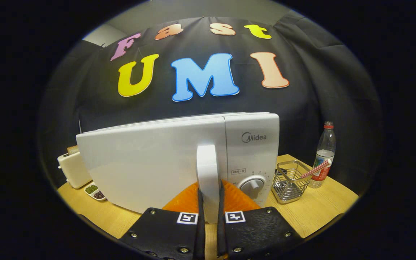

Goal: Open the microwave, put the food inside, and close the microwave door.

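A white boxy microwave oven (179, 159) stands on a pale wooden table (312, 213), its door swung partly outward so the door face angles toward the camera; this suggests the opening step is under way. A white upright bar handle (208, 173) runs down the door's right edge, at twelve o'clock from the gripper (209, 216); both fingers are closed against the handle's sides, one on each flank, clenched on it so the door can be pulled on its hinge.

Just right of the handle, at about one o'clock from the fingers, sits the microwave's round grey control dial (252, 187); it stays clear of the grip.

At two o'clock from the fingers stands a small square wire-mesh metal basket (288, 182), with a red-and-white striped straw (316, 169) leaning out of it; just beyond it is a clear plastic water bottle with a red cap (324, 155); both are set aside from the door's swing.

At ten o'clock, partly behind the open door, a cream-coloured toaster (71, 169) holds a slice of bread; just in front of it lies a small white two-compartment dish (95, 191) of green and dark contents. Which of these is the food to go inside I cannot tell; the oven cavity is hidden behind the door.
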Motion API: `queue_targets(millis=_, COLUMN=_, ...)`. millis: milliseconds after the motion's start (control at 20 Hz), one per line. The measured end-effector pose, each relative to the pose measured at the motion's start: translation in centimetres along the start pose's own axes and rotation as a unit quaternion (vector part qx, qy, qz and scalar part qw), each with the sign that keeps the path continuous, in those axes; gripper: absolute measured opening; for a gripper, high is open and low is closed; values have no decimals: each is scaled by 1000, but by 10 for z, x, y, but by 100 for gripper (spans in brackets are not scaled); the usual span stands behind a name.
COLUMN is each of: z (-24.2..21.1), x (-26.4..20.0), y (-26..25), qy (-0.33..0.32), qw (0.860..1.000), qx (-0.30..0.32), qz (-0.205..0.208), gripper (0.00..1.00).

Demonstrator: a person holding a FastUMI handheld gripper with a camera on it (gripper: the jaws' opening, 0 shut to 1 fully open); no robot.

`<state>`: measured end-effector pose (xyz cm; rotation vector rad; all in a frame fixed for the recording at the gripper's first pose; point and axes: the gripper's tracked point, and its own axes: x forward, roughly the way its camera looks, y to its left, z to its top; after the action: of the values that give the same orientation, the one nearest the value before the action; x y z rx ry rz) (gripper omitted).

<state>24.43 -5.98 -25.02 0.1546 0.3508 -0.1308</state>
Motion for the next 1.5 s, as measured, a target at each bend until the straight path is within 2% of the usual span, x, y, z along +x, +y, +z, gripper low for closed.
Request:
queue_targets(millis=200, z=-2, x=-12, y=3, qy=-2, qw=1000, qx=10, qz=10, gripper=13)
queue_targets(millis=350, z=-9, x=-57, y=16, qy=-5, qw=1000, qx=-6, qz=23, gripper=13)
queue_targets(millis=750, z=-35, x=-157, y=74, qy=-4, qw=991, qx=-20, qz=133, gripper=13)
queue_targets(millis=1100, z=-55, x=-228, y=154, qy=-6, qw=977, qx=-45, qz=207, gripper=12)
queue_targets(millis=1500, z=-70, x=-260, y=229, qy=-49, qw=985, qx=-74, qz=148, gripper=12)
